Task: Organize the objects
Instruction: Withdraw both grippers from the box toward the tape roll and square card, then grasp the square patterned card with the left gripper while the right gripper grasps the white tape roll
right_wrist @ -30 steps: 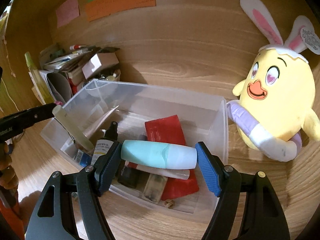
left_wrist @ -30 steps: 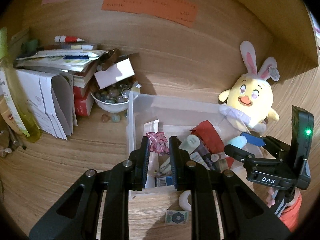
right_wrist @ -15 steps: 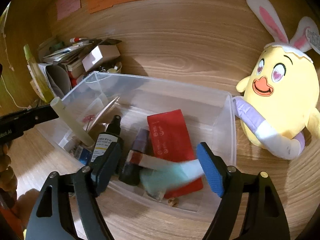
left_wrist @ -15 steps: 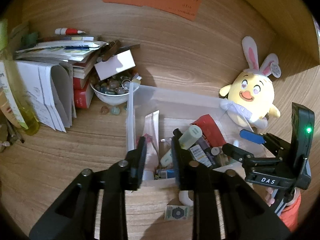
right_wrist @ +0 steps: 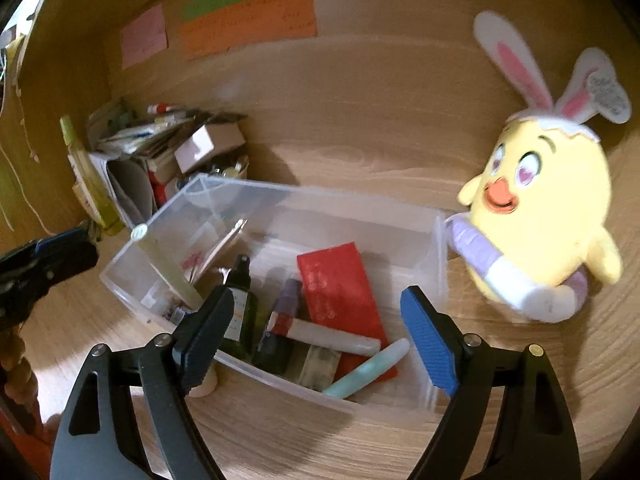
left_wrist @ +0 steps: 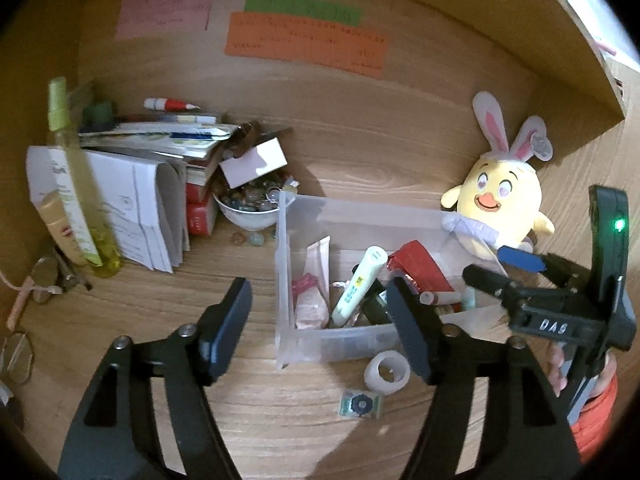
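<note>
A clear plastic bin (left_wrist: 282, 280) (right_wrist: 340, 208) stands on the wooden desk and holds several toiletries. Among them are a cream tube (left_wrist: 360, 284) (right_wrist: 168, 268) leaning on its left wall, a red packet (right_wrist: 340, 292), a dark spray bottle (right_wrist: 240, 300) and a mint-and-white tube (right_wrist: 368, 368) lying at the near wall. My left gripper (left_wrist: 316, 324) hangs before the bin's near corner, jaws opening and holding nothing. My right gripper (right_wrist: 318, 336) hovers over the bin's near side, jaws opening, with the mint tube lying loose below them.
A yellow plush chick (left_wrist: 500, 200) (right_wrist: 540, 208) sits against the bin's right end. A bowl of stones (left_wrist: 248, 216), stacked books and papers (left_wrist: 140, 208) and a yellow-green bottle (left_wrist: 80, 208) crowd the left. A white tape roll (left_wrist: 386, 368) and a small packet (left_wrist: 360, 402) lie in front of the bin.
The right gripper let the mint tube fall into the bin. The left gripper opened wide, released the cream tube against the bin wall and drew back toward the desk's front.
</note>
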A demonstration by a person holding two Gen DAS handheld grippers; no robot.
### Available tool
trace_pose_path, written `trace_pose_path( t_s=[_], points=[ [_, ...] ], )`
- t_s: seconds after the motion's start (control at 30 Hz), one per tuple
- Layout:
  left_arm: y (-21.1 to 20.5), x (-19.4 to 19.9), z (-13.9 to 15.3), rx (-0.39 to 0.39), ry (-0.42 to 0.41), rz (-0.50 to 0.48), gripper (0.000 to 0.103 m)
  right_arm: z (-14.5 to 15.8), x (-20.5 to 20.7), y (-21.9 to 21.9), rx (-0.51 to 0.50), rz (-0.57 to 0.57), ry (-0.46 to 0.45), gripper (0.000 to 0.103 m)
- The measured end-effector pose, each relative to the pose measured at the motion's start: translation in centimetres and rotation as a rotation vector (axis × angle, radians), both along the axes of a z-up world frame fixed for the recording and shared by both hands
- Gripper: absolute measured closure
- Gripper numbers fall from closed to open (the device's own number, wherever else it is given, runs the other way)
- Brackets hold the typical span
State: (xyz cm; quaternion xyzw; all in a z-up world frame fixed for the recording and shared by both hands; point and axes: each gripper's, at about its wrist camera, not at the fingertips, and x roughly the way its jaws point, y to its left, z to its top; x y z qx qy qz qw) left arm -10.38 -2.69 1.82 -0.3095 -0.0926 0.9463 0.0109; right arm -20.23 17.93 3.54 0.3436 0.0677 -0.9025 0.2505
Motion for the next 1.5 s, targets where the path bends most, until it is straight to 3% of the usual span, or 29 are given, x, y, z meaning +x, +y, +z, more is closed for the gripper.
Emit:
trace_pose_path(
  t_s=[0.33, 0.4, 0.67, 0.9, 1.03, 1.3, 1.33, 1.4, 1.5],
  points=[
    [-0.2, 1.9, -0.1, -0.004, -0.038, 0.023, 0.028, 1.5, 2.2, 0.5, -0.002, 0.018, 0.036, 0.019],
    [-0.2, 2.2, -0.4, -0.012, -0.046, 0.024, 0.017, 1.5, 2.8, 0.4, 0.006, 0.025, 0.046, 0.019],
    [0.6, 3.3, -2.1, -0.046, -0.097, -0.006, 0.011, 1.4, 5.2, -0.1, 0.014, 0.067, 0.058, 0.018],
    [1.6, 2.9, -4.5, -0.044, -0.180, -0.049, 0.011, 0.7, 6.3, -0.1, 0.022, 0.075, 0.054, 0.017],
    [2.3, 2.3, -6.1, -0.003, -0.237, -0.106, 0.011, -0.2, 6.3, 0.3, 0.028, 0.065, 0.025, 0.017],
    [3.3, 0.9, -7.5, -0.017, -0.271, -0.118, 0.011, -1.5, 6.0, 0.7, 0.054, 0.054, -0.024, 0.017],
    [3.4, 0.7, -7.7, -0.024, -0.273, -0.118, 0.012, -1.6, 6.1, 0.6, 0.061, 0.057, -0.022, 0.017],
    [3.6, 0.3, -7.9, -0.035, -0.277, -0.124, 0.029, -1.9, 6.2, 0.5, 0.067, 0.062, -0.026, 0.017],
    [4.1, -0.2, -8.5, -0.034, -0.301, -0.151, 0.042, -2.4, 6.3, 0.2, 0.066, 0.078, -0.041, 0.017]
  ],
)
